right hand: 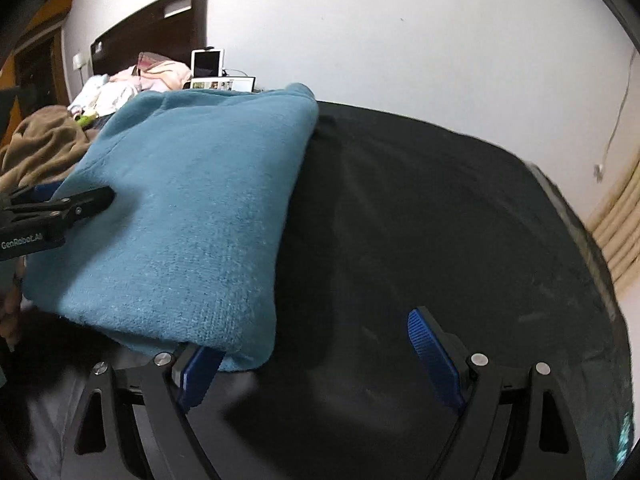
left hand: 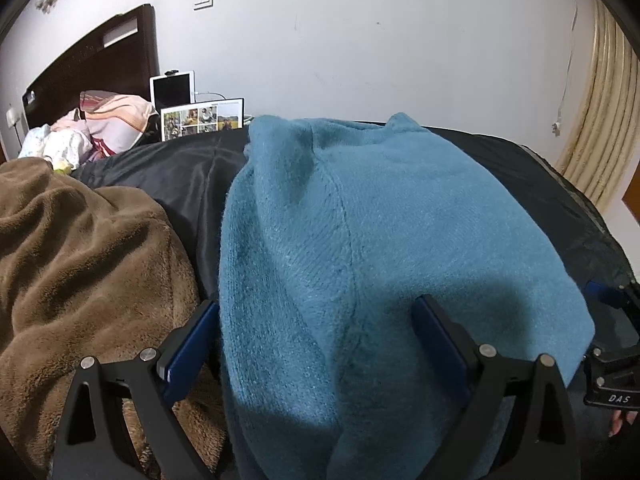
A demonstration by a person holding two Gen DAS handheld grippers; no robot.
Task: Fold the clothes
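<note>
Left wrist view: left gripper (left hand: 316, 344), jaws apart, straddles a folded teal sweater (left hand: 392, 232). Right gripper (right hand: 316, 350) sits beside it, jaws apart, on a black sheet (right hand: 440, 220).

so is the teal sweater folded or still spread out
Folded. The teal sweater lies as a compact, thick rectangle on the dark bedspread, with doubled layers showing at its near corner.

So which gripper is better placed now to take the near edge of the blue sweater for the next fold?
Probably the left gripper: its open jaws straddle the blue sweater. The right gripper sits at the sweater's corner, mostly over the black sheet.
</note>
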